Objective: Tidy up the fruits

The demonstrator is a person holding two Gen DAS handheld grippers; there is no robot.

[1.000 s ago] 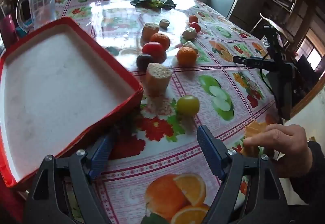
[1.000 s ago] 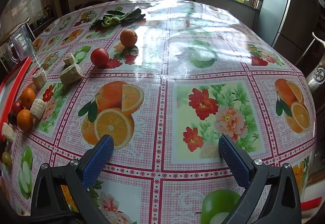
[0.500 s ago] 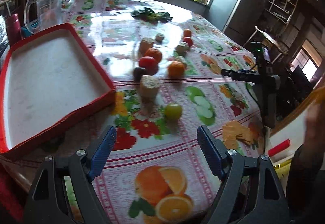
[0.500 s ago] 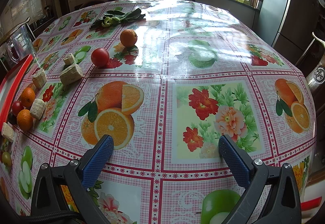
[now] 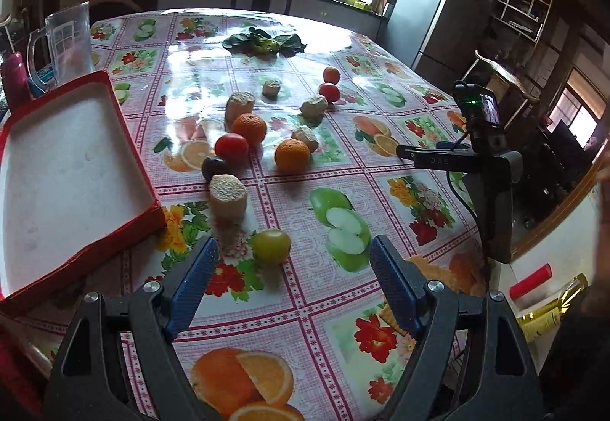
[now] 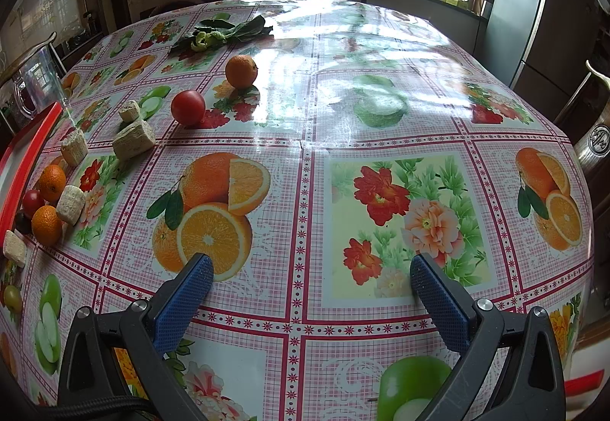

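Nothing grabbed yet, both my left gripper (image 5: 293,268) and right gripper (image 6: 310,282) gape empty (red tray (image 5: 126,138) bare), next: close on green fruit (image 5: 271,245).

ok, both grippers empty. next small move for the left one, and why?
Probably ease the left gripper forward and down around the yellow-green fruit. Its jaws stand open and empty, that fruit lies nearest, just ahead between the fingers, and the red tray beside it holds nothing yet.
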